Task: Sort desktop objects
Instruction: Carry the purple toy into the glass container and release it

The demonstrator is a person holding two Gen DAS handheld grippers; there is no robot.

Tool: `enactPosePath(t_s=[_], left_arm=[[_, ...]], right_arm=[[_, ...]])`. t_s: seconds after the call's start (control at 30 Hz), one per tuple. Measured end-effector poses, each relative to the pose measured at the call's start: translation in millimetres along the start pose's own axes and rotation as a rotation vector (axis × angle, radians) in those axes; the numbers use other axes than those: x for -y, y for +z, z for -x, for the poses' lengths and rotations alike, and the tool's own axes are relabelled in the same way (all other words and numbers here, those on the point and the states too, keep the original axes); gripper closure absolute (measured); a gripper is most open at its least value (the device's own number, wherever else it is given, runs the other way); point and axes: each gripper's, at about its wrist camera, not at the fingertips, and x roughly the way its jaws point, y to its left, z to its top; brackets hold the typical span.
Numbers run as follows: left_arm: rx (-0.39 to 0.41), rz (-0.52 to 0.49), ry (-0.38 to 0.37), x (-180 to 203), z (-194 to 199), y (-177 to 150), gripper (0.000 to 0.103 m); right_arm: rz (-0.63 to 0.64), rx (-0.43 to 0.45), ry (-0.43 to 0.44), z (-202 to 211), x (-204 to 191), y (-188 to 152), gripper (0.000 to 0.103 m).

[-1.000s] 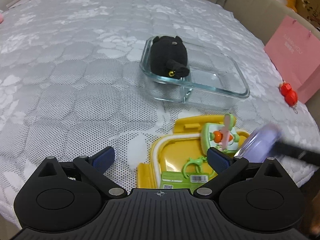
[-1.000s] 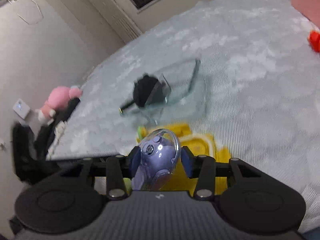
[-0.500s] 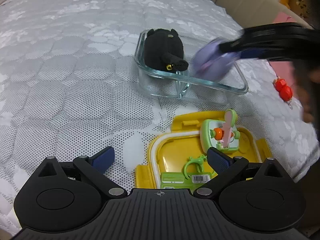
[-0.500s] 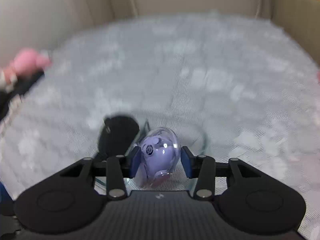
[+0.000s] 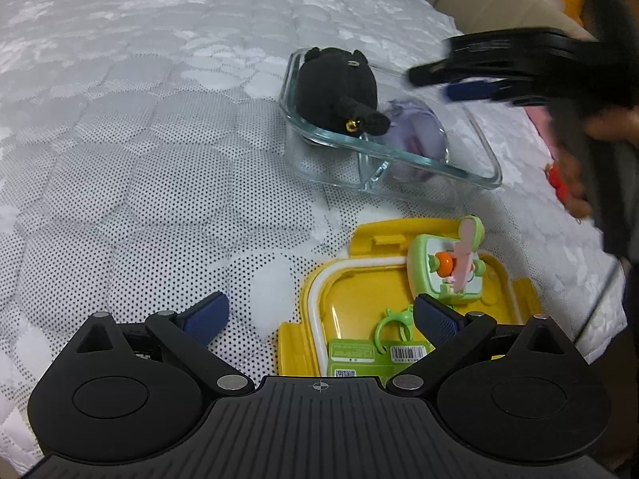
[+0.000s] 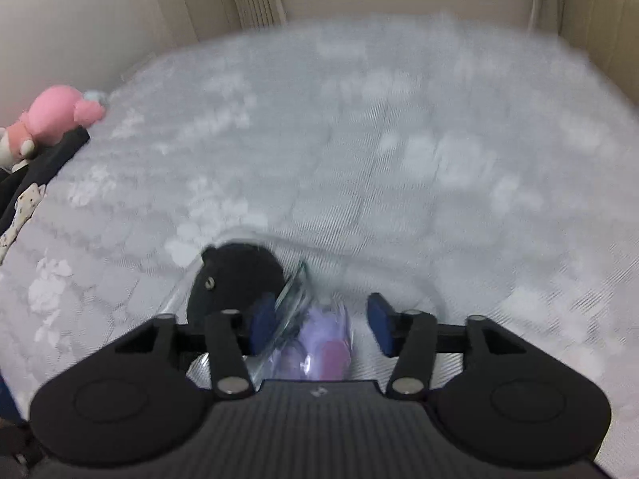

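Step in hand: dropping the purple capsule toy [image 5: 415, 135] into the glass dish [image 5: 485, 155]. The right hand-held gripper [image 6: 321, 319] hangs over the dish with its jaws opening; the capsule sits below and between the blue pads [image 6: 379, 329], but they no longer press on it, so it reads as released. In the left wrist view the capsule lies in the right compartment of the dish, against the divider, with the black plush toy [image 5: 335, 88] in the left compartment, its tail reaching over the divider toward the capsule. The right wrist view is blurred, so exact contact with the glass is hard to call.

The left hand-held gripper [image 5: 319, 321] has its jaws wide apart and holds nothing. It hovers low over the bed [image 5: 139, 139], just above the yellow lid [image 5: 359, 279], which lies flat in front of the dish. On the lid sit a green carrot toy [image 5: 447, 271] and a green ring on a labelled card [image 5: 393, 327]. A small red charm [image 5: 557, 179] lies on the bed at right, partly hidden behind the person's hand [image 5: 579, 183].

Next move, by my read: lift the right hand-held gripper clear of the dish rim without nudging the capsule, then go for one of the green items on the lid or the red charm. Flat card likely needs an edge pinch.
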Motion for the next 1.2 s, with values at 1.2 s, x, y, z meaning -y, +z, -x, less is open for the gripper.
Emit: enactPosePath(t_s=[1.2], left_arm=[[0.024,-0.033,0.034,2.7,7.1,-4.4,0.002]], right_arm=[[-0.005,-0.247,-0.106,-40.1,-19.9,-26.1,0.035]])
